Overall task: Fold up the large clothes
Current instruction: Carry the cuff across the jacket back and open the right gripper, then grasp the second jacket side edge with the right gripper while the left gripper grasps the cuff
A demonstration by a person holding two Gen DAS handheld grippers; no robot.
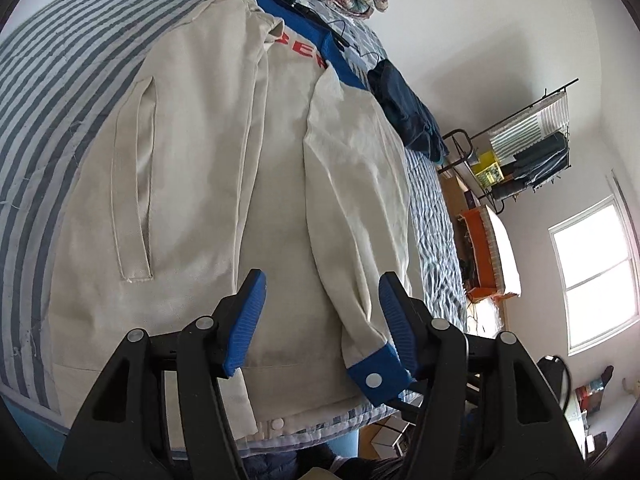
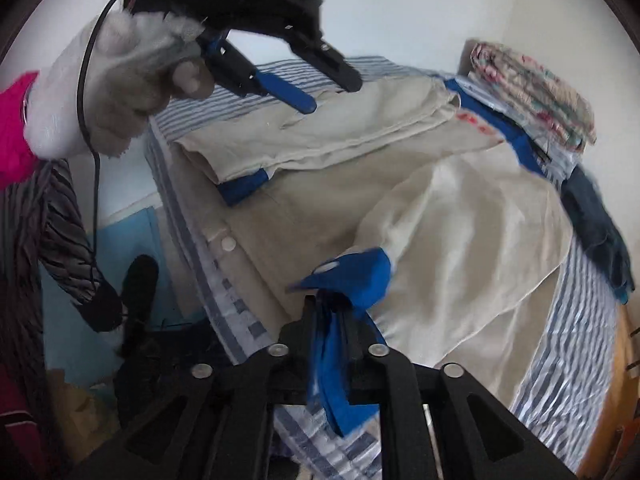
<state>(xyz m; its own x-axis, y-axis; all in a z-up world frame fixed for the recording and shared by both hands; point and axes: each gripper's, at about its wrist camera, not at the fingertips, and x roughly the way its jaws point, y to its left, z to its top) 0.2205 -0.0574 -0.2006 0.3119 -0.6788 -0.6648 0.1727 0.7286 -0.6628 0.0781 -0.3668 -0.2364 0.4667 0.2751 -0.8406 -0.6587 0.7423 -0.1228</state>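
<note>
Striped blue-and-white bedspread (image 1: 36, 92) carries the cream cotton jacket (image 1: 192, 184). Right gripper (image 2: 330, 308) pinches its blue snap cuff (image 2: 352, 276); left gripper (image 1: 320, 320) gapes empty. Sleeve fold underway, likely toward ten o'clock next.

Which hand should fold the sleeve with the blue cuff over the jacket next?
Probably the right. The right gripper is shut on the blue cuff of the cream jacket, so it can carry the sleeve across. The left gripper is open and holds nothing.
</note>
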